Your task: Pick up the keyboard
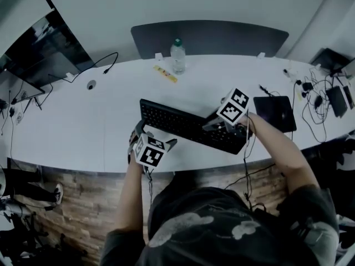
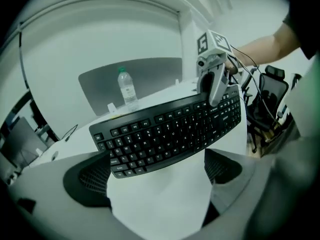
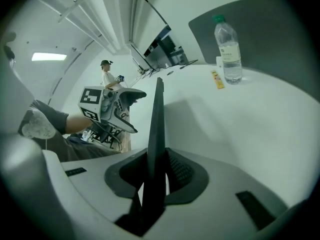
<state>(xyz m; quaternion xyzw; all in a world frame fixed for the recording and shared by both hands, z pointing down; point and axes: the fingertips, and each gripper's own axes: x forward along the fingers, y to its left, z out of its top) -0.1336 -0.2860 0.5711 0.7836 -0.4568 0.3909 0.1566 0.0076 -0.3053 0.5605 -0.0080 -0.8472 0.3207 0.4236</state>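
Note:
The black keyboard [image 1: 188,127] hangs tilted just above the white table [image 1: 83,126]. My right gripper [image 1: 213,125] is shut on its right end; in the right gripper view the keyboard [image 3: 158,124] stands edge-on, pinched between the pads of that gripper [image 3: 155,171]. My left gripper [image 1: 151,139] is at the keyboard's left front corner. In the left gripper view its jaws [image 2: 157,176] stand wide apart, and the keyboard [image 2: 170,134] lies across their tips with only its corner over the left pad. The right gripper [image 2: 216,91] shows at the keyboard's far end.
A water bottle [image 1: 177,55] and a yellow strip [image 1: 165,73] sit at the table's far edge, before a grey chair back [image 1: 211,36]. A dark pad [image 1: 275,112] and tangled cables [image 1: 316,101] lie to the right. A monitor [image 1: 39,51] stands far left.

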